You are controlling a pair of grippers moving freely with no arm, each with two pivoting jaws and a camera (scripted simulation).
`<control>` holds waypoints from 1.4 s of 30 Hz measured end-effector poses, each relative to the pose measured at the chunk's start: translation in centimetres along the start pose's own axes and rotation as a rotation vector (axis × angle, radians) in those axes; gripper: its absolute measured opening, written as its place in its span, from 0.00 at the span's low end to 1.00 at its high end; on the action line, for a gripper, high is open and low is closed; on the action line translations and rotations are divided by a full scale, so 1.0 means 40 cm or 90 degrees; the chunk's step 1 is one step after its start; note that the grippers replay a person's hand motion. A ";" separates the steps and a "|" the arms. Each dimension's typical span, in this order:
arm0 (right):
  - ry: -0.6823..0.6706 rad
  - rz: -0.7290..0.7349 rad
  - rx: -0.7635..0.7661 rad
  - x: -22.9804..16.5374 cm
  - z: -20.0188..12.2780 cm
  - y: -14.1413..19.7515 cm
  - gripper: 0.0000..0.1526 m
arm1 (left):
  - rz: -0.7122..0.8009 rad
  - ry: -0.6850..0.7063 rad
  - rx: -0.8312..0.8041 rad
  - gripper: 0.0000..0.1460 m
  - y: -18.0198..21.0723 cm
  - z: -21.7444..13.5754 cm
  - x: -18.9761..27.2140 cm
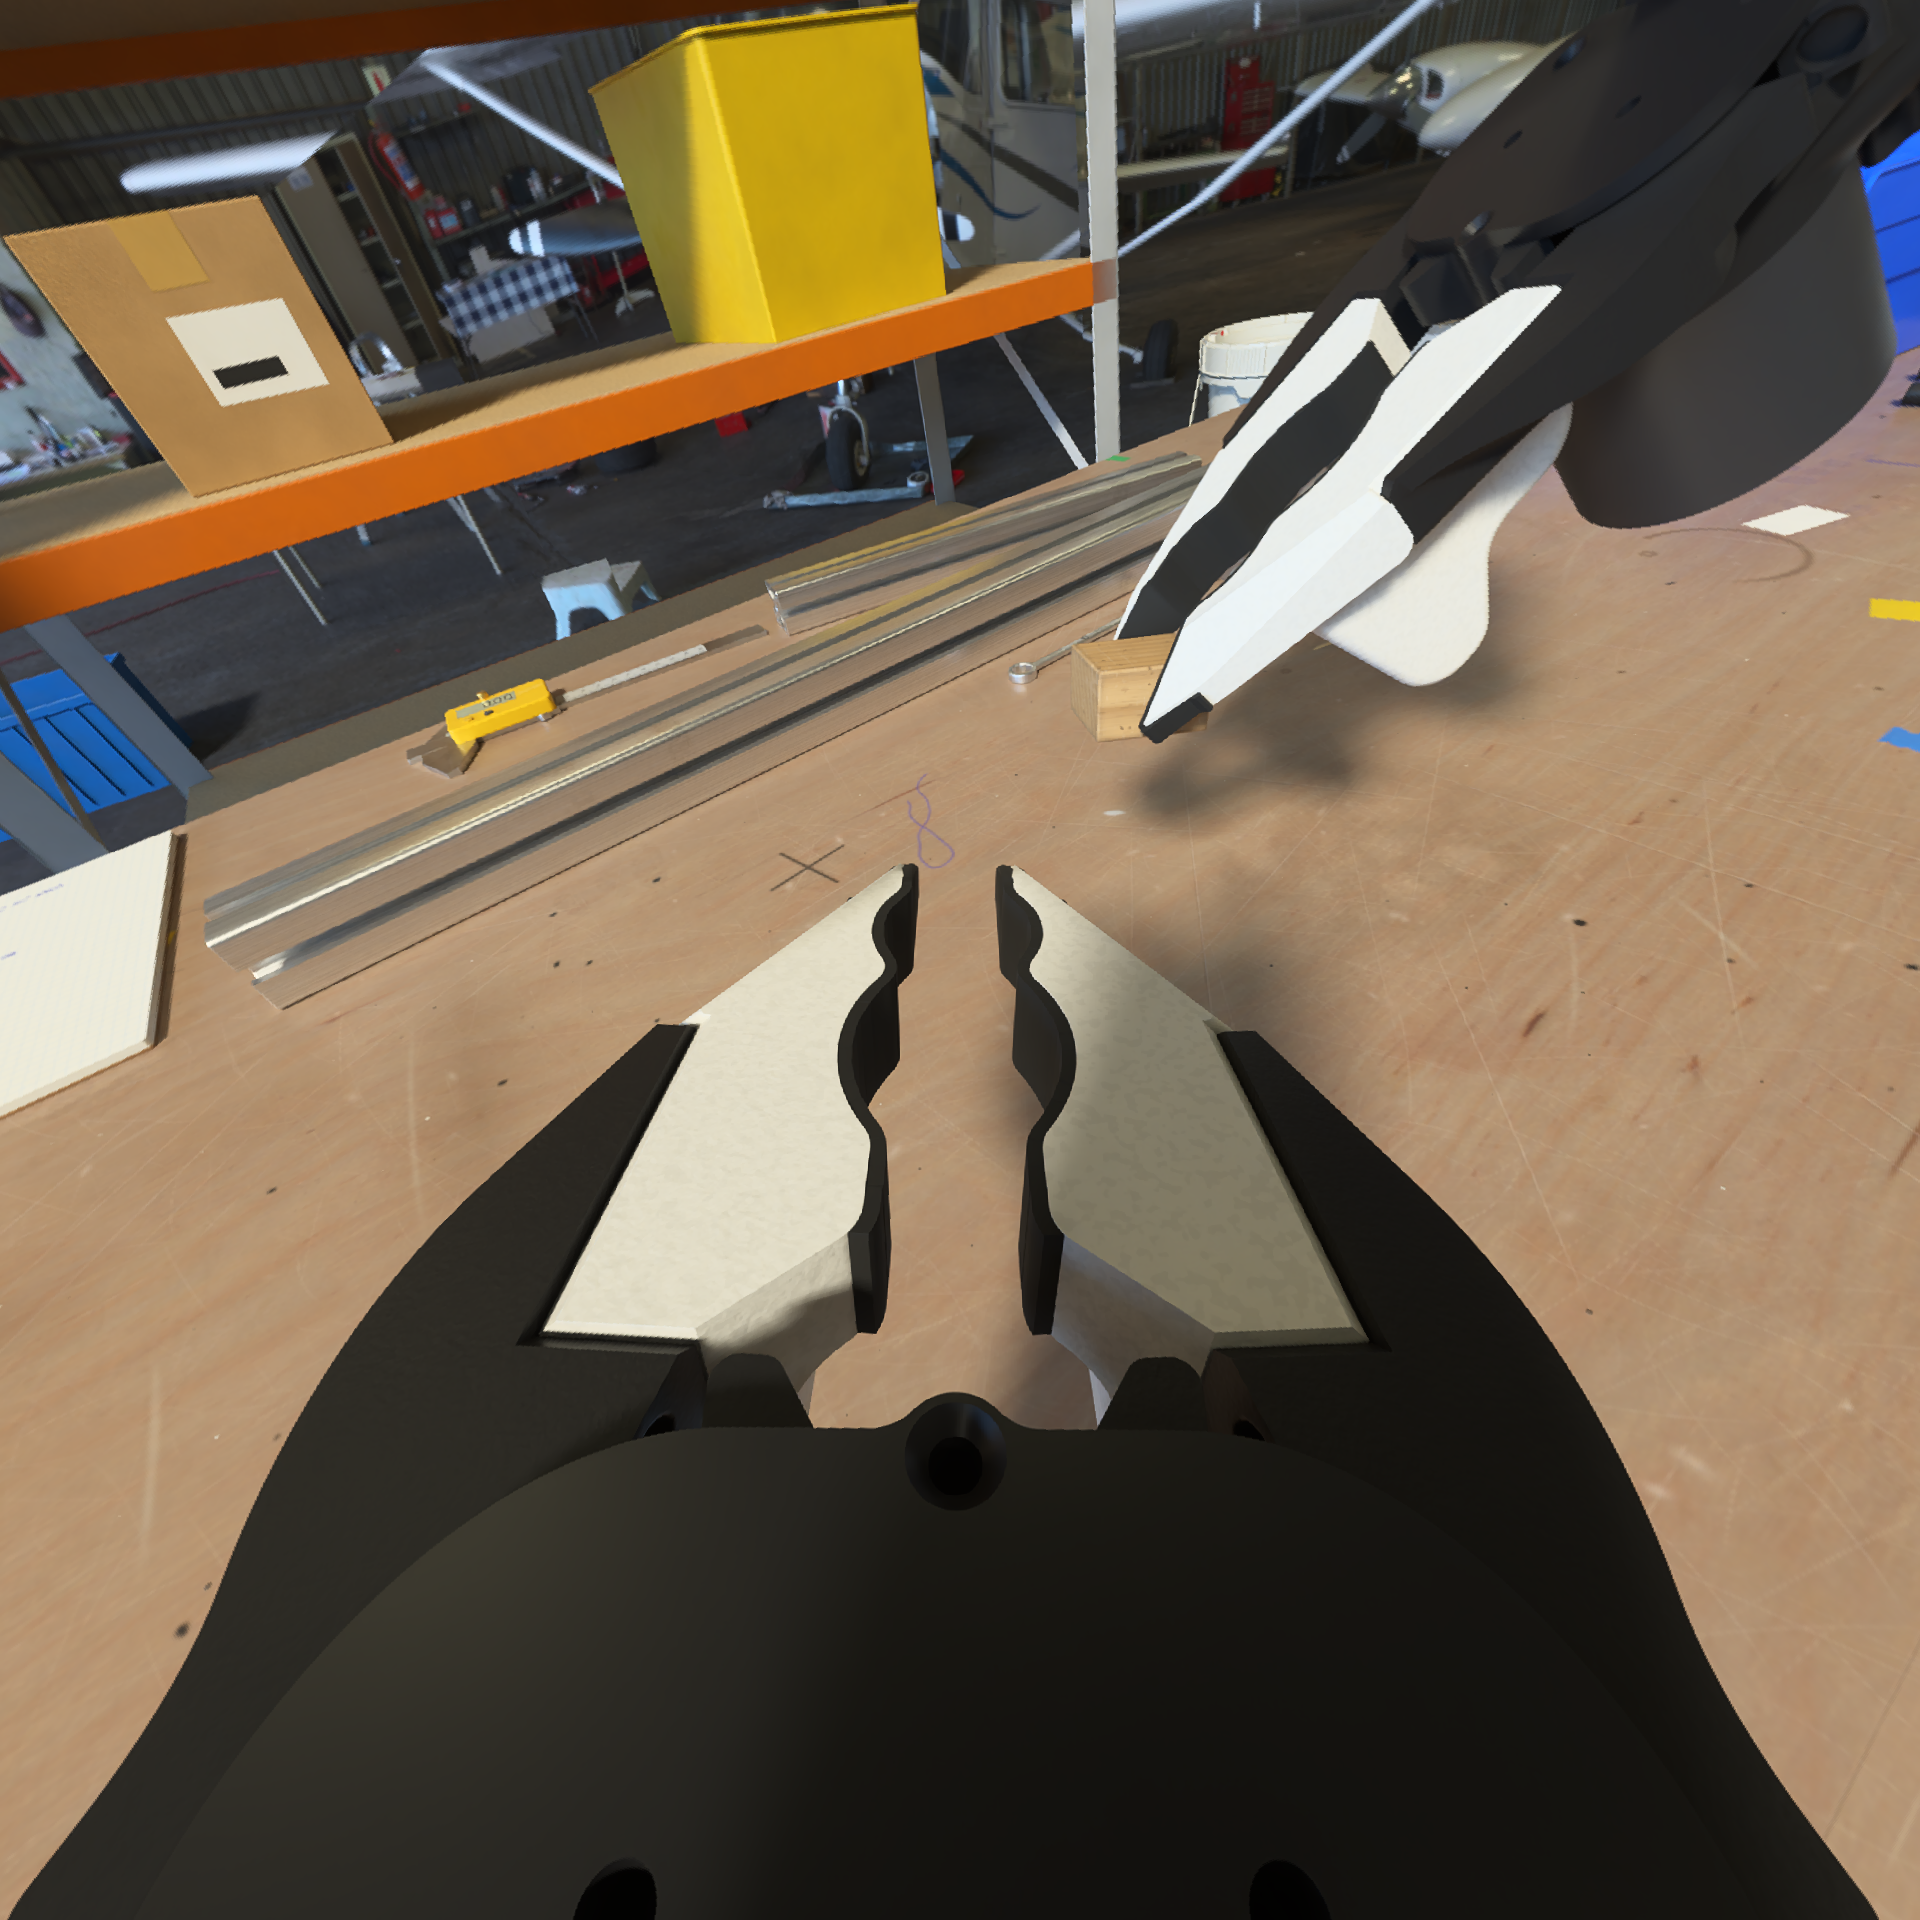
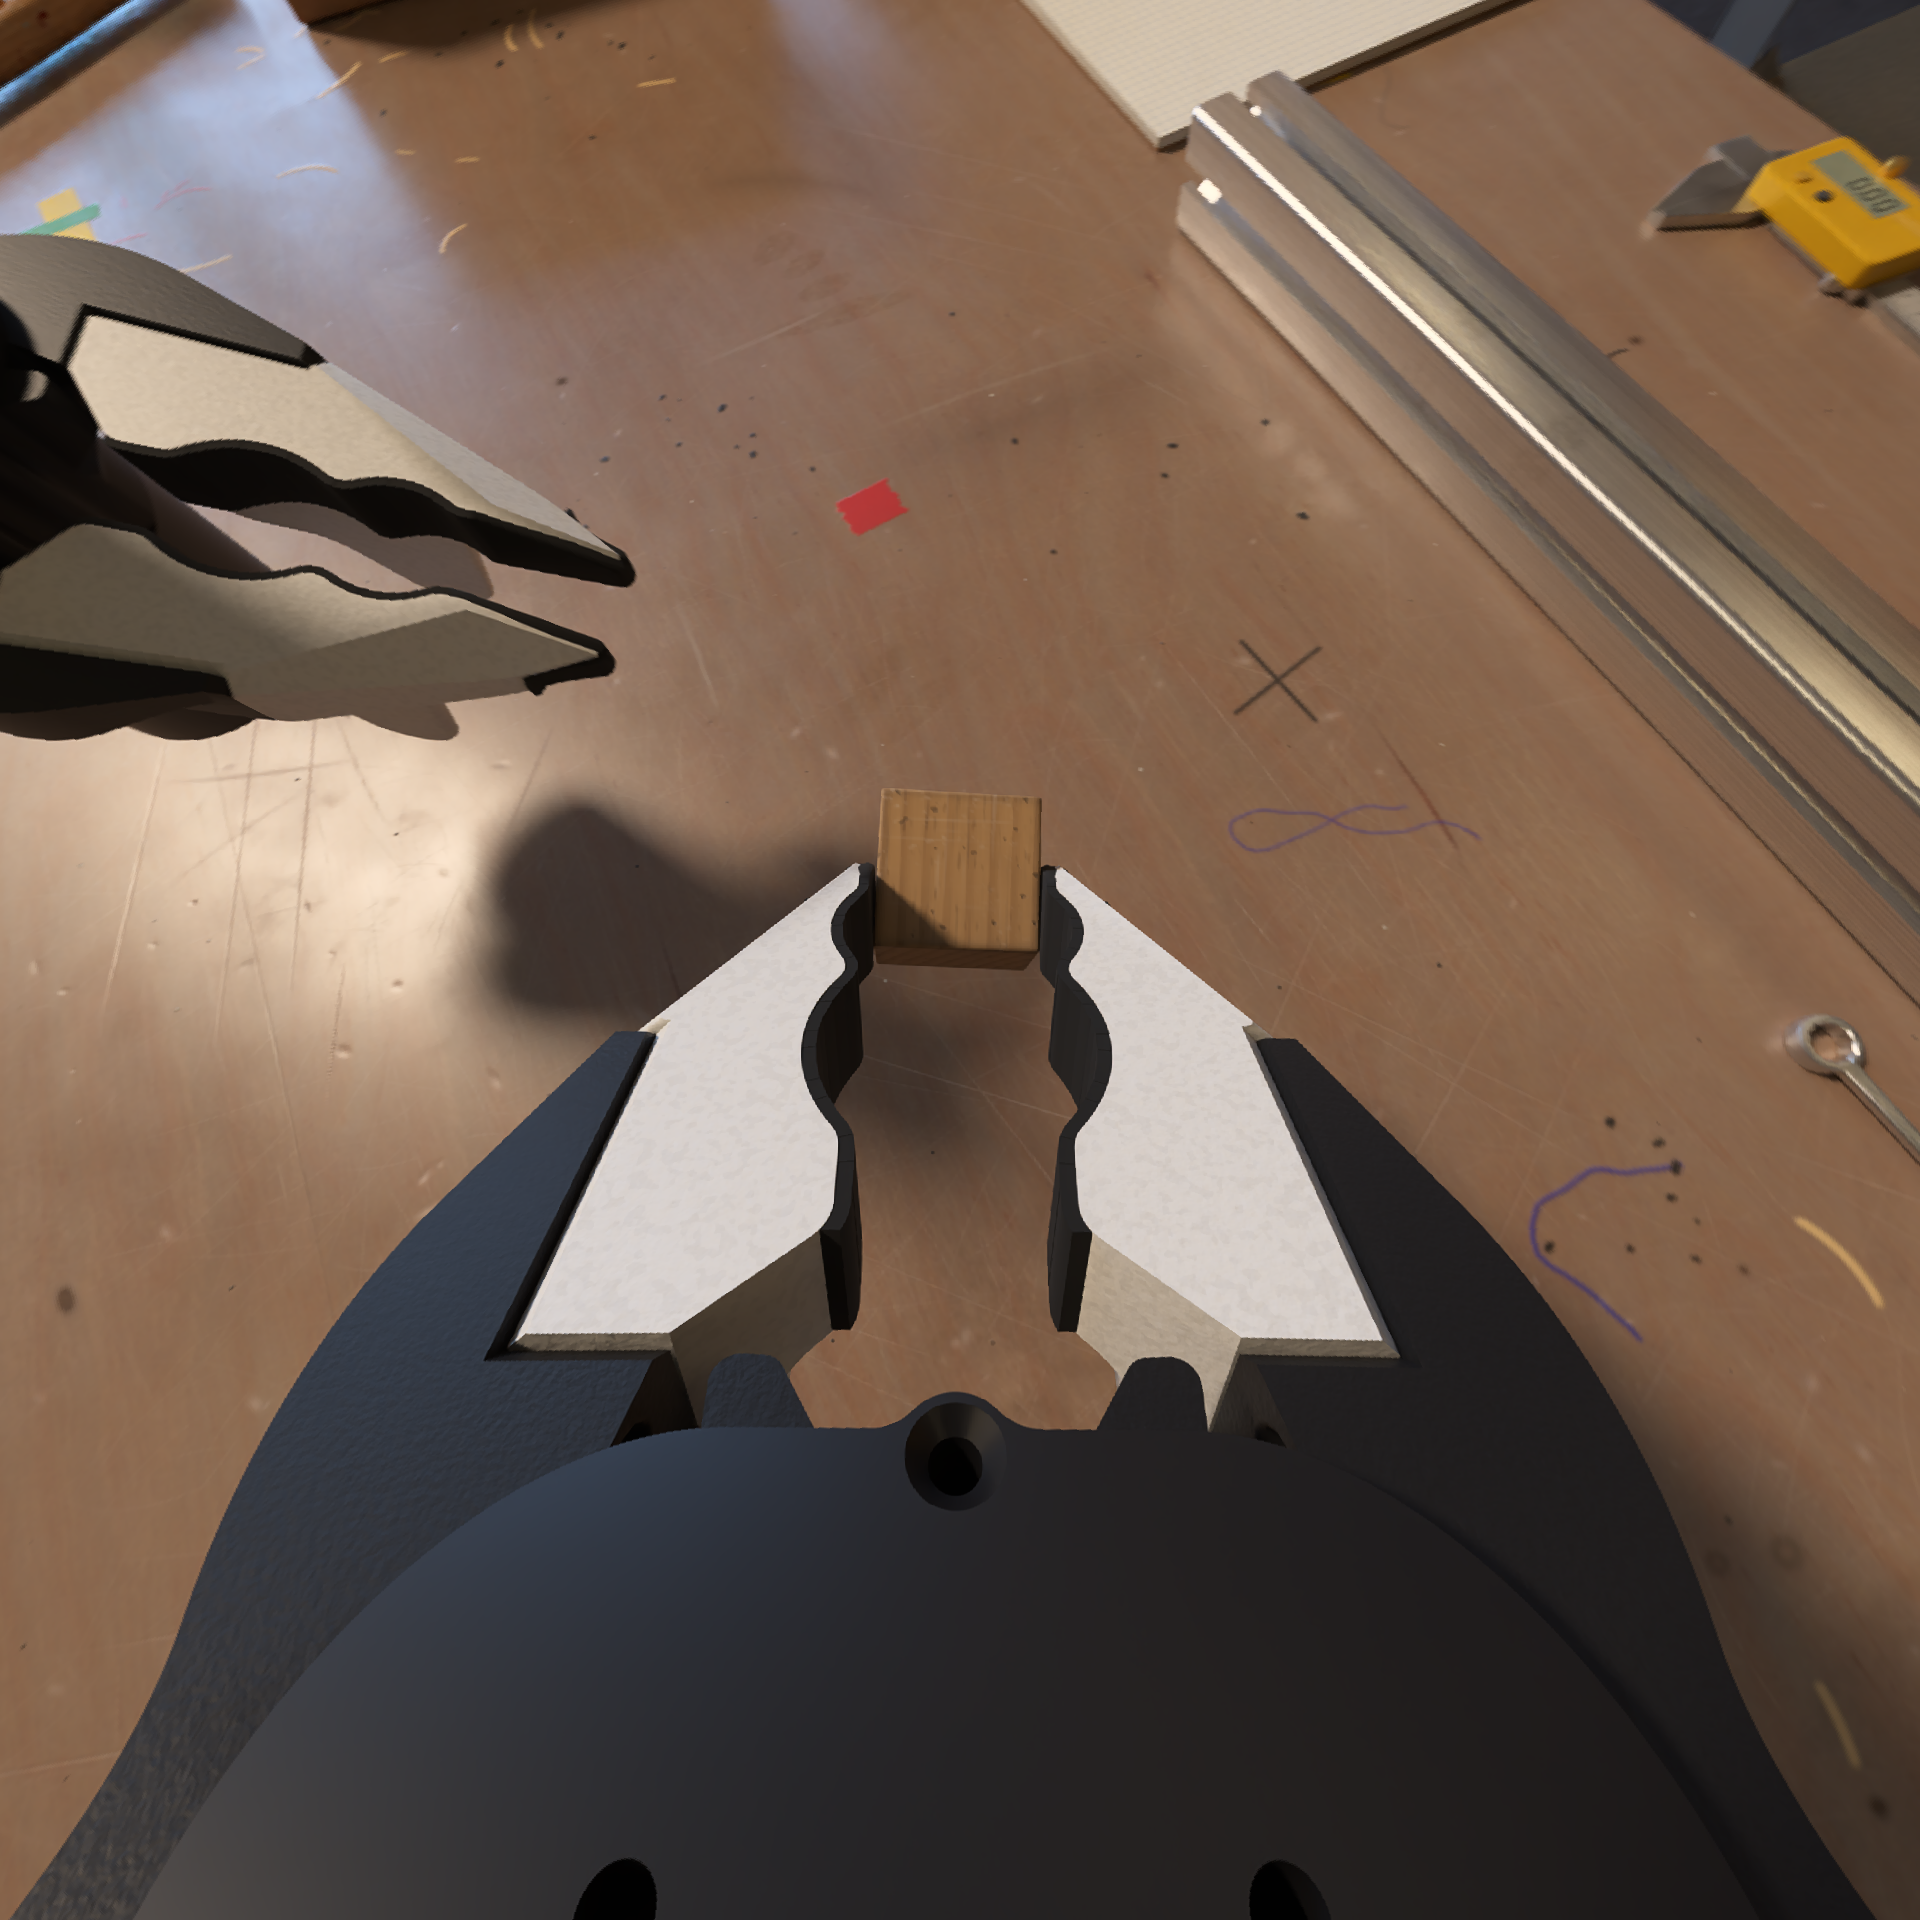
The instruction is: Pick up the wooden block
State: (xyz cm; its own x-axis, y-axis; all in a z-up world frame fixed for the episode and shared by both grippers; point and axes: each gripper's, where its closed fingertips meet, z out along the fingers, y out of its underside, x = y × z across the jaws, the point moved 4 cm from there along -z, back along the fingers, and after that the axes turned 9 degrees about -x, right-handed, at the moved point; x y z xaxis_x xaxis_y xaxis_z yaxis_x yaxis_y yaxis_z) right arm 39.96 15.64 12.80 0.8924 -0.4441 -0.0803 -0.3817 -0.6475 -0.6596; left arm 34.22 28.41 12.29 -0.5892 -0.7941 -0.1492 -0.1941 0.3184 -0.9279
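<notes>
The wooden block (image 2: 956, 862) is a small light-brown cube on the brown worktable (image 2: 520, 1039). My right gripper (image 2: 954, 883) has its two fingertips pressed against the block's left and right sides. The block sits at the very tips, and its base looks level with the table. In the left wrist view the block (image 1: 1110, 686) shows at the upper right, partly hidden by the right gripper (image 1: 1153, 681), which slants down onto it. My left gripper (image 1: 956, 883) hangs over bare table in front of and left of the block, with a narrow gap between its fingers and nothing in it. It also shows in the right wrist view (image 2: 618, 618).
Long aluminium rails (image 1: 727, 717) lie across the table beyond the block, with a yellow caliper (image 1: 497, 712) behind them. An eye bolt (image 2: 1829, 1049) lies to the right of the block. A white board (image 1: 73, 966) lies at the left edge. An orange shelf (image 1: 520, 436) carries a yellow bin (image 1: 779, 177) and a cardboard box (image 1: 197, 343).
</notes>
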 end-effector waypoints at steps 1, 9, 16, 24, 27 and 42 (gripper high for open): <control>-0.010 -0.004 -0.004 -0.003 0.003 -0.004 0.20 | -0.002 0.001 -0.001 0.10 0.002 0.001 0.000; -0.053 0.003 -0.025 -0.011 0.032 0.040 0.20 | 0.004 0.002 -0.013 0.10 0.008 0.006 0.002; -0.105 0.015 -0.052 -0.008 0.044 0.086 0.21 | 0.005 0.000 -0.015 0.10 0.011 0.005 -0.001; -0.233 0.100 -0.003 0.010 0.016 0.109 0.20 | 0.000 0.006 -0.028 0.10 0.020 0.009 -0.004; -0.242 0.111 0.015 0.021 0.007 0.112 0.20 | 0.002 0.008 -0.031 0.10 0.021 0.012 0.000; -0.117 -0.044 -0.048 0.026 0.106 0.162 0.20 | -0.005 0.006 -0.027 0.10 0.021 0.010 -0.005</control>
State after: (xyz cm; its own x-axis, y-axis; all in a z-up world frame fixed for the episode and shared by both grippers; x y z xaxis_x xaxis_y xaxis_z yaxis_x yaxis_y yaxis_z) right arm 39.44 13.60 5.26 0.9432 -0.2815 -0.1767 -0.3293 -0.7198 -0.6111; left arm 34.49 28.62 11.42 -0.5953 -0.7914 -0.1388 -0.2310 0.3340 -0.9138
